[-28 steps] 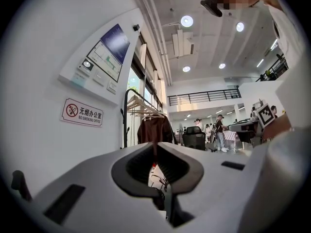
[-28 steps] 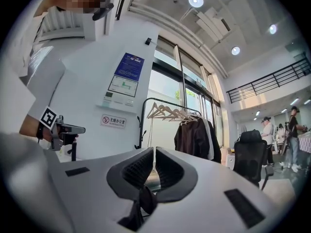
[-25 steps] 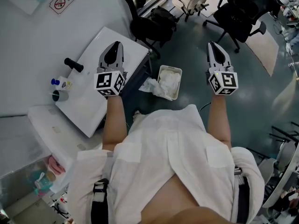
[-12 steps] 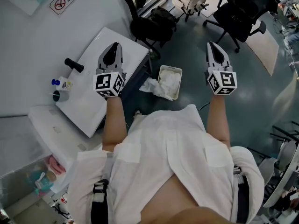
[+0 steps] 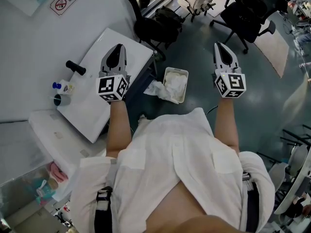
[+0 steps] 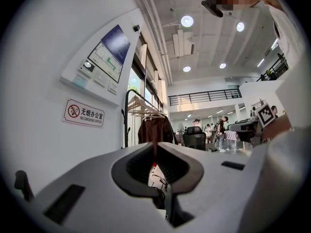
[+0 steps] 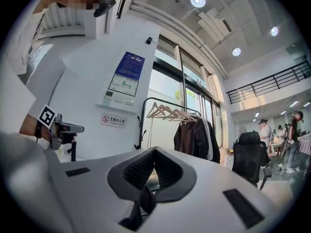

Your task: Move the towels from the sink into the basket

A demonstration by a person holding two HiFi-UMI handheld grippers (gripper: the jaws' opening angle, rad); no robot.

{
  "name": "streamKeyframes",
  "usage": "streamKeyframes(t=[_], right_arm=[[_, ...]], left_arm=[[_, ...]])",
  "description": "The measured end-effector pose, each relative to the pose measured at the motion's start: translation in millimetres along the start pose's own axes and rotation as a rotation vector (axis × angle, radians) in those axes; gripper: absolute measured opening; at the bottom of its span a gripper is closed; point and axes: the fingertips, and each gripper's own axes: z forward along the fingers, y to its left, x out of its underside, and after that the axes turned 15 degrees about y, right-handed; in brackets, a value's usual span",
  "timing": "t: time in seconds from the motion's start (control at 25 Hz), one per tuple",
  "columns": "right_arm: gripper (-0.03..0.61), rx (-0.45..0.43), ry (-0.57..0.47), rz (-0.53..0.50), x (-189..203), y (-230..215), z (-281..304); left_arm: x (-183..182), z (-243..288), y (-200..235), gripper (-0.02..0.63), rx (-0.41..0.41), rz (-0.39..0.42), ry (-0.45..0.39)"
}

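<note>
In the head view I hold both grippers out at chest height, well above the floor. The white basket (image 5: 169, 73) stands on the dark floor between them, with white towels (image 5: 177, 85) inside and one towel (image 5: 155, 89) draped over its left rim. My left gripper (image 5: 118, 48) hovers over the white sink unit (image 5: 92, 101), jaws shut and empty. My right gripper (image 5: 219, 46) hangs over bare floor to the right of the basket, also shut with nothing in it. The left gripper (image 6: 154, 145) and the right gripper (image 7: 154, 149) each point out across the room in their own views.
A black tap handle (image 5: 76, 67), a blue-capped bottle (image 5: 59, 86) and a cup (image 5: 61, 99) sit at the sink unit's left. Black office chairs (image 5: 156, 27) (image 5: 249, 13) stand beyond the basket. A clothes rack with hangers (image 7: 167, 111) stands by the window, and people (image 6: 221, 132) are far off.
Both grippers have drifted only very slightly. The basket and towels have not moved.
</note>
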Motion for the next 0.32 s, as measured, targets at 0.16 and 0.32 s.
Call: streamKeyframes(t=[0.16,0.32], right_arm=[[0.028,-0.004,-0.006,-0.011,-3.4,0.1,-0.4],[0.028,-0.007,-0.009,-0.024,-8.5,0.1,0.2]], left_arm=[[-0.5,0.7,-0.9,0.028,0.004,0.006,0.001],[-4.2,1.1,0.1,0.028,0.006,0.015,-0.001]])
